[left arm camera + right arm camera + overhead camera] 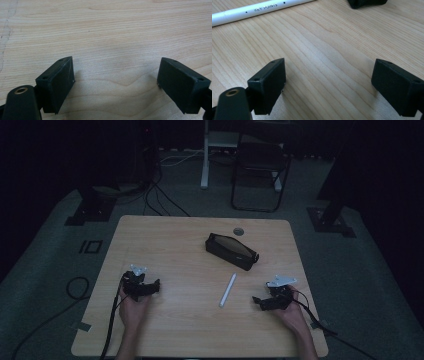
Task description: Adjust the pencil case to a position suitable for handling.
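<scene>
White pen (pixel 228 290) between black case (pixel 232 251), hand-held grippers.

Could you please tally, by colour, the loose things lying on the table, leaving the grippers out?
White: 1, the marker pen
Black: 1, the open pencil case
Total: 2, both lying on the wooden table
</scene>
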Demonstrator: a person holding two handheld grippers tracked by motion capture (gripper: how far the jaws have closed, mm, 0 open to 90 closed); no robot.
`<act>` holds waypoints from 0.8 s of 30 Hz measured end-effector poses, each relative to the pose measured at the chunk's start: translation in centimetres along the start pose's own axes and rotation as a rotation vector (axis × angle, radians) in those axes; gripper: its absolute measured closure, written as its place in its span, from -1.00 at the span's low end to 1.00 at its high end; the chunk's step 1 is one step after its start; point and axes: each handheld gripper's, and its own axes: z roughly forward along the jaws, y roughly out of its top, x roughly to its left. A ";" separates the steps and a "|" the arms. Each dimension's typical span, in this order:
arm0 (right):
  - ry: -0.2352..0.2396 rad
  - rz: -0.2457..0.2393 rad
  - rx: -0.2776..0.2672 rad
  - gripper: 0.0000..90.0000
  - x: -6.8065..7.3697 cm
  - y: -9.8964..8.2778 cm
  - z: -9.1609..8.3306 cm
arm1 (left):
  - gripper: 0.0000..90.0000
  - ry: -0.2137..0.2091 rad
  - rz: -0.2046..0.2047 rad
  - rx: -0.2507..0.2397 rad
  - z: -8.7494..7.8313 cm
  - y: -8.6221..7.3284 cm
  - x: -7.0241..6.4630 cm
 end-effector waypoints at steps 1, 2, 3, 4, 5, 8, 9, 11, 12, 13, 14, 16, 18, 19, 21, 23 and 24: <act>0.000 0.000 0.000 -0.73 0.0 0.0 0.0 | -0.68 0.000 0.000 0.000 0.0 0.0 0.0; 0.000 0.000 0.000 -0.73 0.0 0.0 0.0 | -0.68 0.000 0.000 0.000 0.0 0.0 0.0; 0.000 0.000 0.000 -0.73 0.0 0.0 0.0 | -0.68 0.000 0.000 0.000 0.0 0.0 0.0; 0.000 0.001 0.000 -0.73 0.0 0.0 0.0 | -0.68 0.000 0.000 0.000 0.0 0.0 0.0; -0.001 0.001 0.000 -0.73 0.0 0.0 0.0 | -0.68 0.000 0.000 0.000 0.0 0.0 0.0; -0.002 0.003 -0.002 -0.70 0.0 0.0 0.0 | -0.68 0.000 0.000 0.000 0.0 0.0 0.0; -0.004 0.006 -0.004 -0.69 0.0 0.0 0.0 | -0.67 0.000 0.000 0.000 0.0 0.0 0.0; -0.006 0.010 -0.008 -0.62 0.1 0.0 -0.1 | -0.67 0.000 0.000 0.000 0.0 0.0 0.0; -0.006 0.009 -0.011 -0.55 0.2 0.0 -0.1 | -0.67 0.000 0.000 0.000 0.0 0.0 0.0; -0.007 0.010 -0.011 -0.50 0.3 0.0 -0.1 | -0.67 0.000 0.000 0.000 0.0 0.0 0.0; -0.006 0.009 -0.011 -0.45 0.4 0.1 -0.1 | -0.67 0.000 0.000 0.000 0.0 0.0 0.0; 0.006 0.017 -0.013 -0.22 0.6 0.3 -0.2 | -0.67 0.000 0.001 0.000 0.0 0.0 0.0; 0.015 0.030 -0.022 -0.17 0.8 0.6 -0.2 | -0.67 -0.001 0.001 0.000 0.0 0.0 0.0; 0.012 0.038 -0.029 -0.14 0.9 0.7 -0.3 | -0.67 0.000 0.001 0.000 0.0 0.0 0.0; 0.010 0.048 -0.047 -0.11 1.2 1.1 -0.5 | -0.67 -0.001 0.001 0.000 0.0 0.0 0.0; 0.002 0.061 -0.056 -0.10 1.5 1.4 -0.5 | -0.67 -0.001 0.000 0.000 0.0 0.0 0.0; -0.008 0.064 -0.053 -0.10 1.7 1.5 -0.5 | -0.67 -0.001 0.001 0.000 0.0 0.0 0.0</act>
